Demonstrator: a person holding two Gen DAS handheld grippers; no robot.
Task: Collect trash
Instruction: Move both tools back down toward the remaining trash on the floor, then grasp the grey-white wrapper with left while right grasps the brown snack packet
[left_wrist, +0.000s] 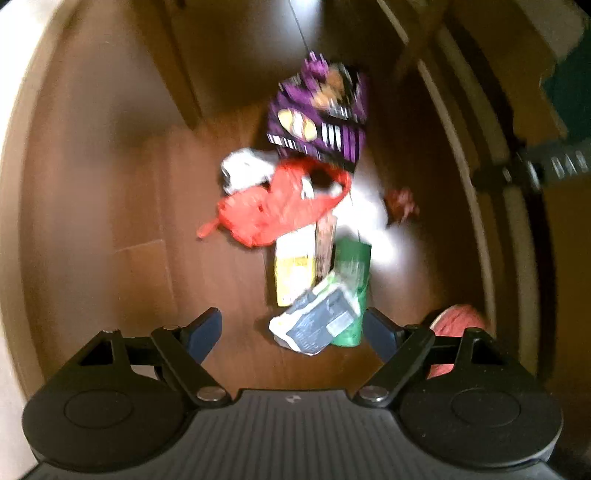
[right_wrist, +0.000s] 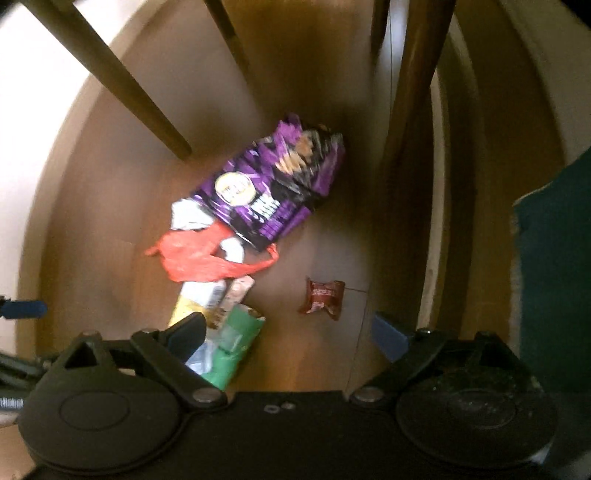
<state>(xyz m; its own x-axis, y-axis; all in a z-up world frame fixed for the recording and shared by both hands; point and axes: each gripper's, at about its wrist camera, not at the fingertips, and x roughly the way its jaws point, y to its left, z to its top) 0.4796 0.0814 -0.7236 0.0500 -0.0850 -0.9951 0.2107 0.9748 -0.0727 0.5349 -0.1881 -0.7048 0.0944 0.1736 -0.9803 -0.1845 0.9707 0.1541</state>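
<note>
1. Hovering over the wooden floor, I hold both tools pointing down at a heap of litter; my left hand-held gripper has its jaws apart with nothing between them, and my right hand-held gripper is also wide apart and empty.
2. The trash lies in one loose cluster: a purple chip bag at the far end, a red plastic bag overlapping its near edge, a yellow packet and a green wrapper nearer me, and a grey-white pouch lying on the green one.
3. I judge the grey-white pouch the best first pick for the left tool, since it sits just ahead of the jaws and on top.
4. For the right tool, the small dark-red wrapper lies alone, apart from the heap, so I would centre over it first.
5. Both views are blurred, so I should steady before closing, and pinch crumpled edges rather than flat foil.
6. A chair leg stands near the purple bag; I would keep clear of it.
</note>
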